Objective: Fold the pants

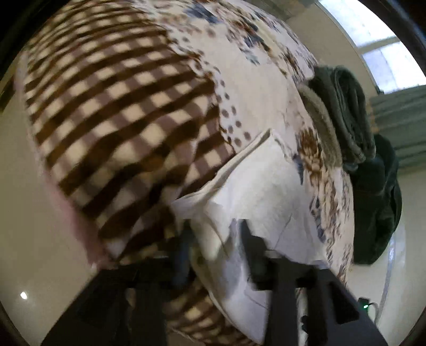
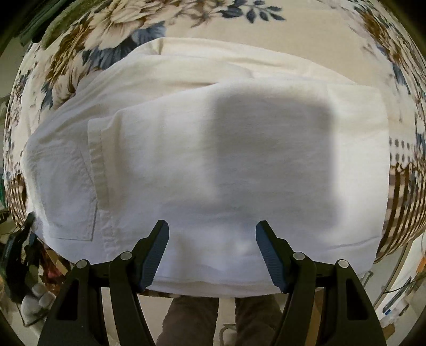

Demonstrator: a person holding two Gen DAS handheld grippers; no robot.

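The white pants (image 2: 218, 159) lie folded in a flat rectangle on the flowered bedcover (image 2: 149, 24), a back pocket (image 2: 66, 191) showing at the left. My right gripper (image 2: 212, 234) is open just above the near edge of the pants and holds nothing. In the left wrist view, which is blurred, the white pants (image 1: 255, 191) reach up from the bottom. My left gripper (image 1: 215, 239) has its fingers on either side of a fold of the white cloth, and I cannot tell whether they pinch it.
A brown and cream checked blanket (image 1: 106, 111) covers the left part of the bed. A pile of dark green clothes (image 1: 354, 127) lies at the bed's right edge. A window (image 1: 386, 45) is behind. The person's legs (image 2: 218, 319) stand at the bed's near edge.
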